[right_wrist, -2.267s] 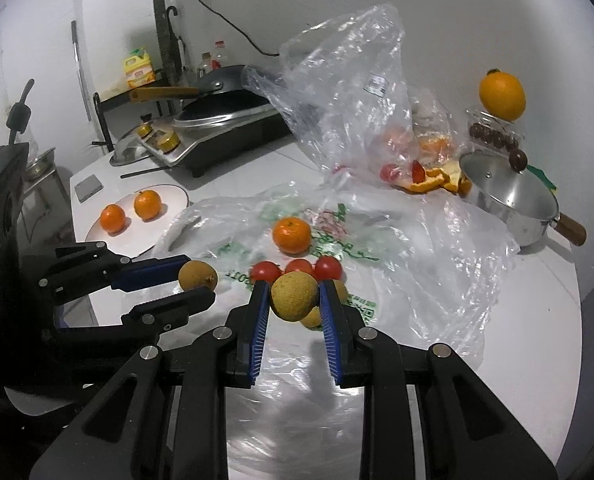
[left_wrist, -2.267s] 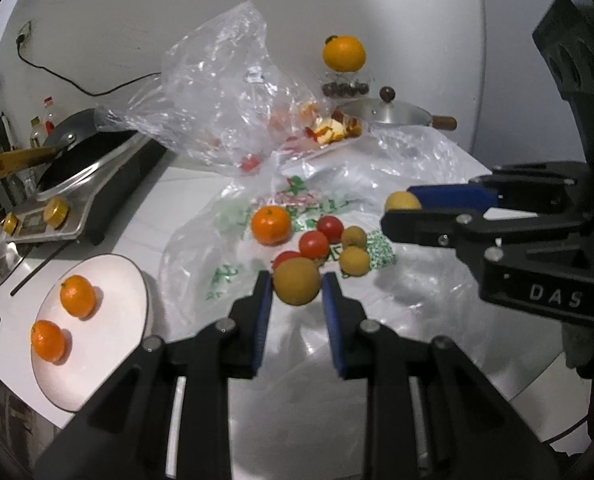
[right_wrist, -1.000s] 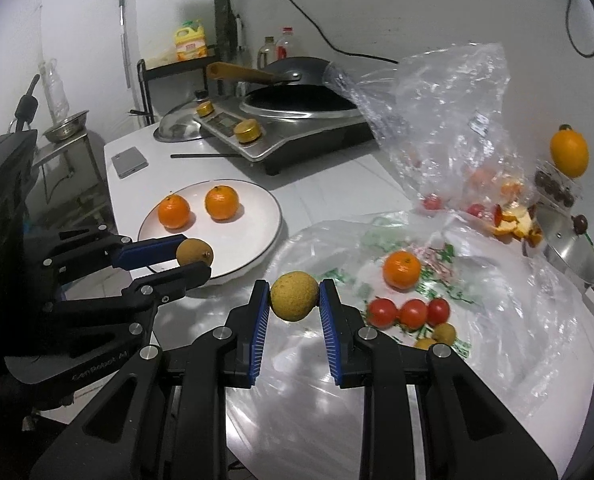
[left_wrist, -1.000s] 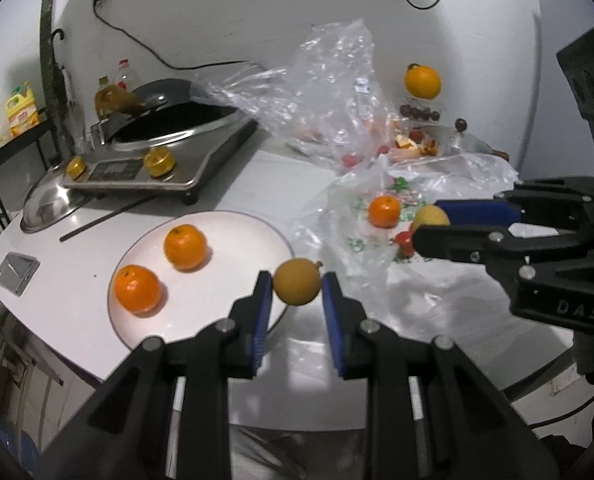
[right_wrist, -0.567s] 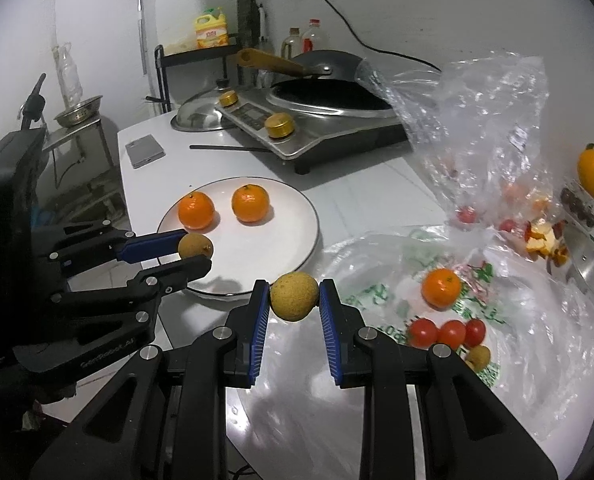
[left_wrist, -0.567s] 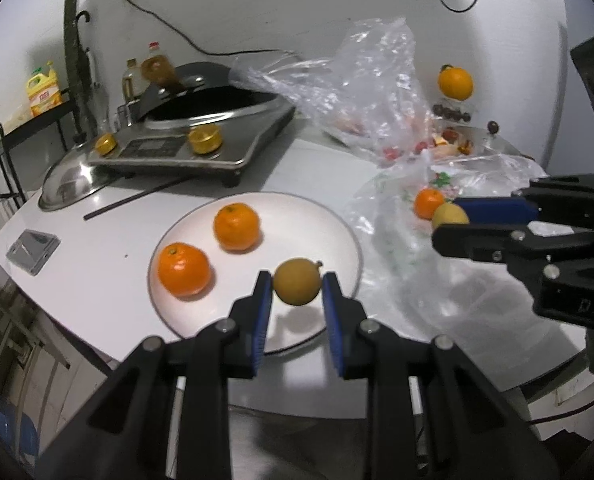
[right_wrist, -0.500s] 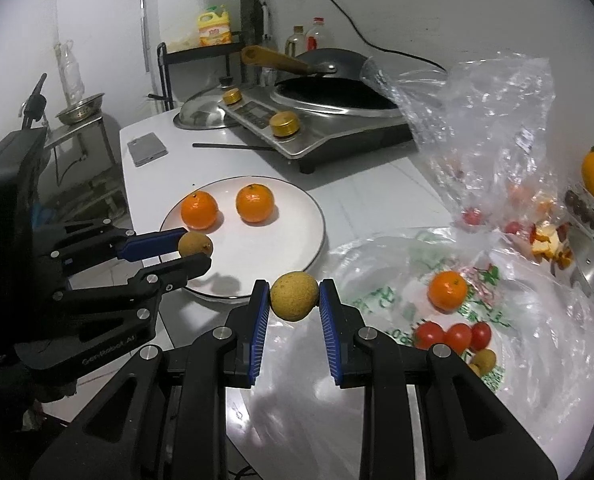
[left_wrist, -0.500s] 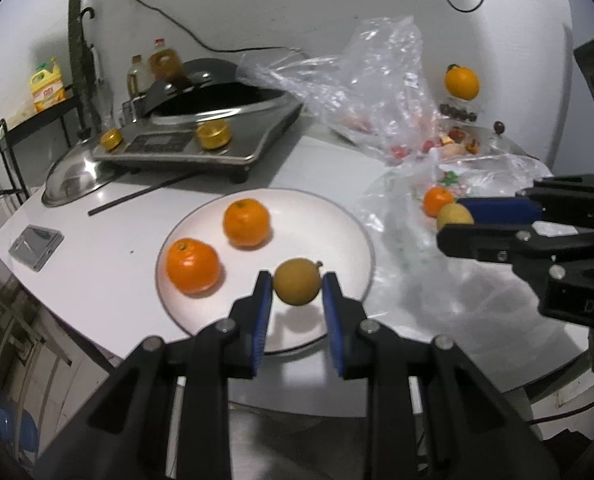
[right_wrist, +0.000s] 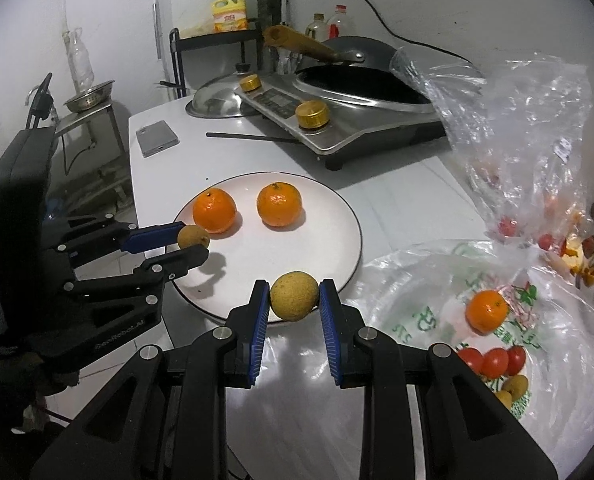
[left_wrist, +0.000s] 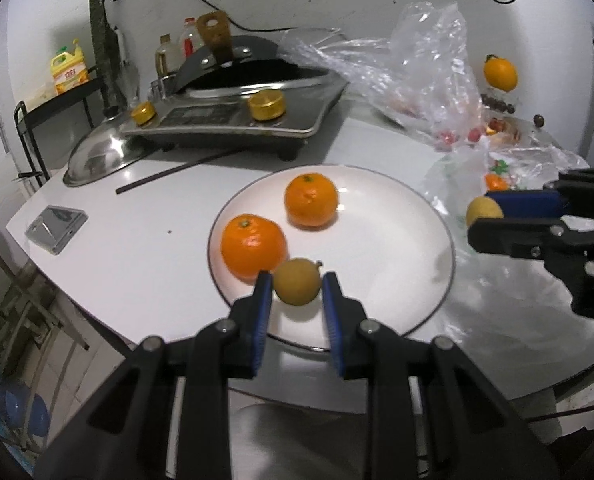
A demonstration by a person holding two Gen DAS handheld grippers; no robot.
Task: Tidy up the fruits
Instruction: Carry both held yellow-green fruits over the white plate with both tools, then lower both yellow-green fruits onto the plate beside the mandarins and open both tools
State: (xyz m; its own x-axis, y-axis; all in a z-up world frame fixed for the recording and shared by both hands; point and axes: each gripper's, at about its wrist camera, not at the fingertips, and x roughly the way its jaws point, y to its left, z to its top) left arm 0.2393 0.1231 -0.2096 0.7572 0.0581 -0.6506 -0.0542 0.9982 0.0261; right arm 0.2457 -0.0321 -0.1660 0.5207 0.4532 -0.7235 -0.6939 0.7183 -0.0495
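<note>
My left gripper point(left_wrist: 297, 289) is shut on a small yellow-brown round fruit point(left_wrist: 297, 285). It hangs just over the near part of a white plate point(left_wrist: 397, 280), close beside the nearer of two oranges point(left_wrist: 253, 246). The other orange point(left_wrist: 311, 205) lies further back. My right gripper point(right_wrist: 293, 298) is shut on a similar round fruit point(right_wrist: 293, 295) above the plate's near rim point(right_wrist: 349, 236). In the right wrist view the left gripper point(right_wrist: 195, 242) reaches in from the left over the plate. An orange point(right_wrist: 488, 311), tomatoes point(right_wrist: 493, 360) and small fruits point(right_wrist: 513, 386) lie on a plastic bag to the right.
An induction cooker point(left_wrist: 233, 118) with a black wok stands behind the plate, a steel lid point(left_wrist: 97, 156) to its left. A dark stick point(left_wrist: 169, 174) and a grey flat device point(left_wrist: 56, 229) lie on the white table. A crumpled clear bag point(right_wrist: 529, 140) rises at right.
Both grippers have carried their fruits leftward from the plastic bag to the plate and sunk lower. The left one now hangs over the plate beside the nearer orange.
</note>
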